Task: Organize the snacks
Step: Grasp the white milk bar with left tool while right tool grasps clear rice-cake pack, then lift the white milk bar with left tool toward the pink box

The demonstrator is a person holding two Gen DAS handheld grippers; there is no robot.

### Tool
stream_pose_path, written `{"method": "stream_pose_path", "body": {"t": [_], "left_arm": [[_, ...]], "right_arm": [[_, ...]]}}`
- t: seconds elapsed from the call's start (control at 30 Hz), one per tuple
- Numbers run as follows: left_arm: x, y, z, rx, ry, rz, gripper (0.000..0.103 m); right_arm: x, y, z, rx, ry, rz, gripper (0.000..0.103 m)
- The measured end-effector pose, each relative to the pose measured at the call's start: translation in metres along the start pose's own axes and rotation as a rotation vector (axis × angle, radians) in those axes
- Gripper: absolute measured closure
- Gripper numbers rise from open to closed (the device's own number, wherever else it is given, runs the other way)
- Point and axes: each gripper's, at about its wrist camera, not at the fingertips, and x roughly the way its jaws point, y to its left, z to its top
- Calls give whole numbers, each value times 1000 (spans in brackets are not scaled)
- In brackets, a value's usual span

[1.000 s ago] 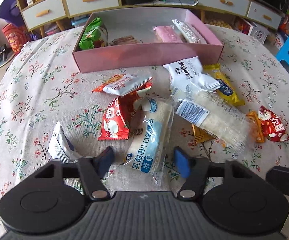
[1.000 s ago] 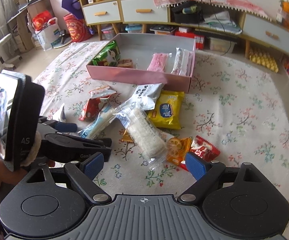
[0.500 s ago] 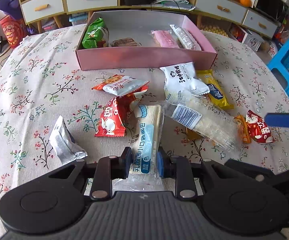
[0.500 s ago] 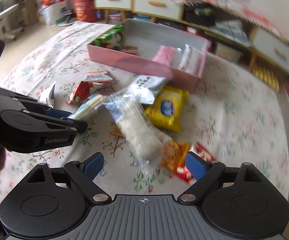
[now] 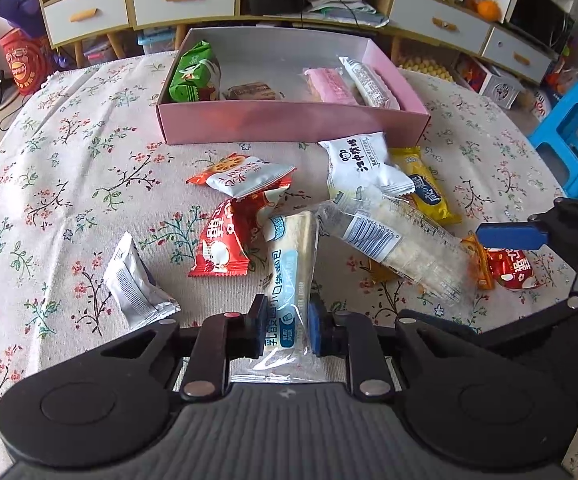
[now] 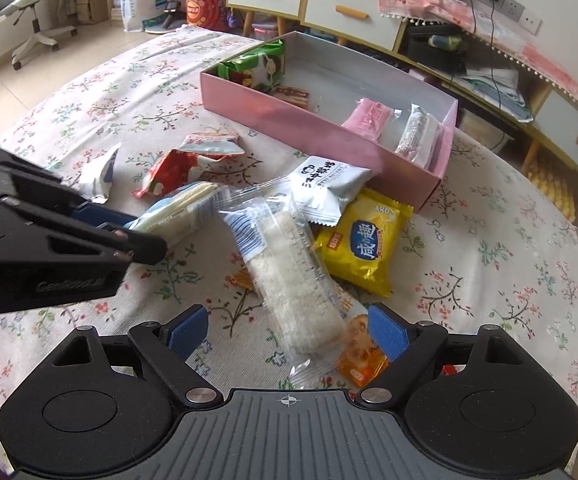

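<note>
Four wrapped snacks are already lying inside the open pink cardboard box (image 5: 289, 124). In front of that box, the left tool (image 5: 287, 330) is clamping a long blue-and-white bread packet (image 5: 289, 276); the right tool (image 6: 287, 330) is spread apart around a clear rice-cake packet (image 6: 289, 284). About eight packets are waiting in front of it on the desk (image 5: 69, 184).

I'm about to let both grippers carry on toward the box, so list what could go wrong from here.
1. The left gripper pinches only the near end of the blue-and-white bread packet; the long free end may sag and drag the red snack packet beside it.
2. The right gripper is open around the clear rice-cracker packet, which lies over the orange packet; closing could grab both.
3. The pink box already holds snacks at both ends.
</note>
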Motion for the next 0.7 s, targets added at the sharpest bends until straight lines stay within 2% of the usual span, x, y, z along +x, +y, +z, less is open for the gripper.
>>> {"method": "stream_pose_path", "body": {"t": [0.03,0.2,0.3,0.4,0.7], "left_arm": [[0,0,0,-1,1,-1,85],[-2,1,1,-14,-2,-14,85],[-6,1,2,-18,-12,-32,85],[-8,0,2,-17,-22,-40,85],[-14,4,5,-41,-41,-80,86]], "right_arm": [[2,-1,1,1,5,5,20],[6,-4,1,21,28,2,54],[4,-9,2,67,28,26,65],[3,-12,3,101,31,31,69],[-11,-25,3,255,21,81,72]]}}
